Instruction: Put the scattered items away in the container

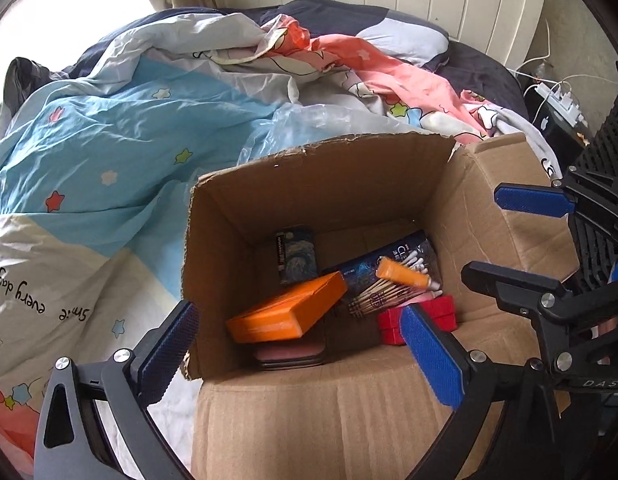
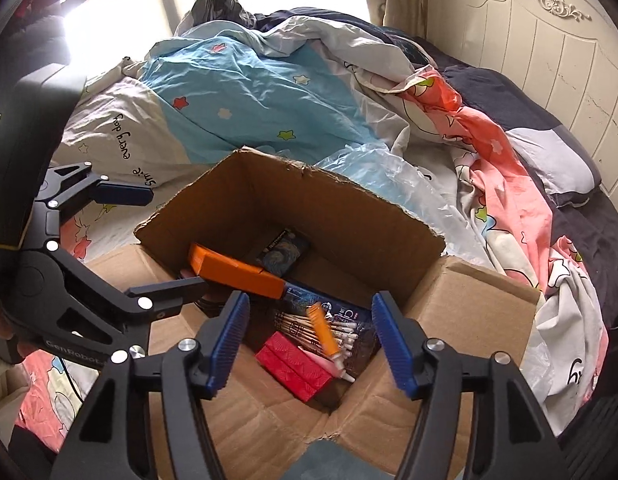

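Observation:
An open cardboard box [image 1: 489,232] [image 2: 469,304] stands on the bed. Inside lie an orange box [image 1: 285,314] [image 2: 237,270], a red box [image 1: 441,312] [image 2: 297,364], a pack of cotton swabs [image 1: 381,296], a dark blue box [image 1: 389,252] and a small starry-print box [image 1: 295,256] [image 2: 285,250]. An orange tube [image 1: 403,276] [image 2: 325,330], slightly blurred, lies across the swabs. My left gripper [image 1: 301,344] [image 2: 157,240] hovers open over the orange box, holding nothing. My right gripper [image 2: 311,340] [image 1: 517,240] stands open above the tube, its pads clear of it.
A crumpled star-print quilt [image 1: 121,152] [image 2: 237,80] covers the bed around the box. A clear plastic bag [image 1: 305,120] [image 2: 373,168] lies behind it. A white headboard [image 2: 549,60] rises at the back, with a power strip [image 1: 561,100] and a black crate [image 1: 609,136] at the right.

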